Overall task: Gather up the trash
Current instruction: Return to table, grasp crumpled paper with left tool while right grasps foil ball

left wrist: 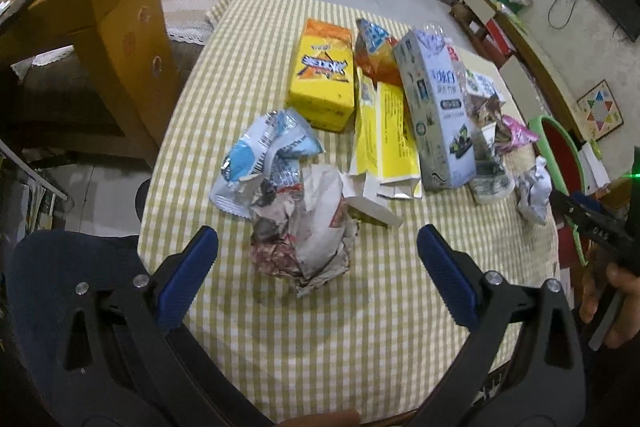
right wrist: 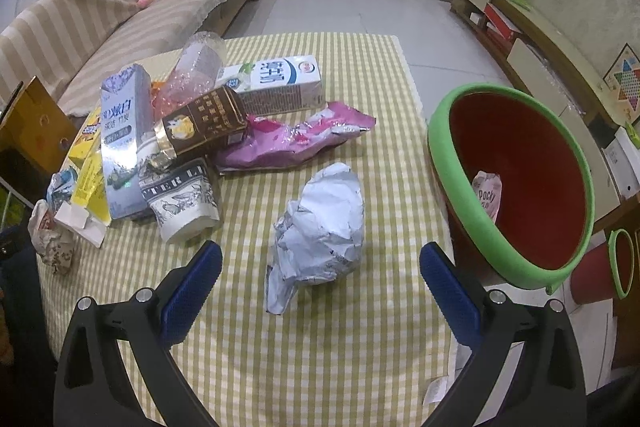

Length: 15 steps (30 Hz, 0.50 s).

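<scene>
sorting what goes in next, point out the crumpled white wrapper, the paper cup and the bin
crumpled white wrapper (right wrist: 320,227), right wrist view, middle of the wad
paper cup (right wrist: 184,201), right wrist view, printed side wall
bin (right wrist: 516,259), right wrist view, green rim

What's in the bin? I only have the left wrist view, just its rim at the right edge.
Observer: The right wrist view looks into the bin: one pink Pocky wrapper lies inside, the rest of the red interior is bare.
Operator: What's the right tongs lined up on?
Observer: The right tongs are open, with a crumpled white wrapper on the cloth just ahead of their tips, not gripped.
Operator: Anything hidden behind the tall toothpaste box from my side?
Observer: Yes, a white milk carton lies flat behind it, next to a clear plastic bottle.
</scene>
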Each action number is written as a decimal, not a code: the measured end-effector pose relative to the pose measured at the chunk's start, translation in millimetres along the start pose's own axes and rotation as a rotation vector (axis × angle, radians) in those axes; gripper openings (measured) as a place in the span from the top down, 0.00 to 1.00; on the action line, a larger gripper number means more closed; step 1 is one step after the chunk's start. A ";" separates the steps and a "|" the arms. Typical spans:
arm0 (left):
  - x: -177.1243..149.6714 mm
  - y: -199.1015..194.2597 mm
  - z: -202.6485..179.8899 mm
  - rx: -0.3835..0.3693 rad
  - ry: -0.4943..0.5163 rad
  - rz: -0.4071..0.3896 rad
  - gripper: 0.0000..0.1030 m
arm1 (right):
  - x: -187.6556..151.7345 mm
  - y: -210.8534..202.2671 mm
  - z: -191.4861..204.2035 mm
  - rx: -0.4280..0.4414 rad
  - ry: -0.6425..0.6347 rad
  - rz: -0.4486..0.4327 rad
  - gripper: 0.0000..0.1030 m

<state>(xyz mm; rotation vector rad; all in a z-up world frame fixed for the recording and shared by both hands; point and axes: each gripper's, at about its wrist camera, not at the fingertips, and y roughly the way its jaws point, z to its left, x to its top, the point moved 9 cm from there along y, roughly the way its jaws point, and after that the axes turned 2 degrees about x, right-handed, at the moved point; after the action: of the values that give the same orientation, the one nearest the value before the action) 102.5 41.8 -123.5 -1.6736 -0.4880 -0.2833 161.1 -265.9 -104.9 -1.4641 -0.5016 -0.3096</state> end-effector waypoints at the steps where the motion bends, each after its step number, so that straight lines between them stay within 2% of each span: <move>1: -0.9 2.6 -1.1 0.008 0.009 0.009 0.05 | -0.7 1.7 -1.4 0.001 0.005 0.005 0.07; 9: -12.6 25.6 6.7 0.057 0.004 0.096 0.06 | -8.3 19.3 -6.3 0.020 0.029 0.058 0.07; 12: -13.6 30.2 8.7 0.046 -0.006 0.111 0.18 | -10.3 26.2 -5.1 0.032 0.038 0.081 0.11; 14: -15.8 34.0 10.3 0.033 -0.019 0.127 0.35 | -11.9 32.6 -6.2 0.037 0.045 0.100 0.15; 15: -16.0 34.8 10.2 0.030 -0.023 0.133 0.38 | -12.2 34.0 -6.3 0.038 0.046 0.105 0.19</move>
<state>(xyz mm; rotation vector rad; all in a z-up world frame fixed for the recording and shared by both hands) 103.9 45.7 -163.0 -1.6735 -0.3936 -0.1589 168.2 -270.2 -140.6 -1.4380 -0.3898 -0.2485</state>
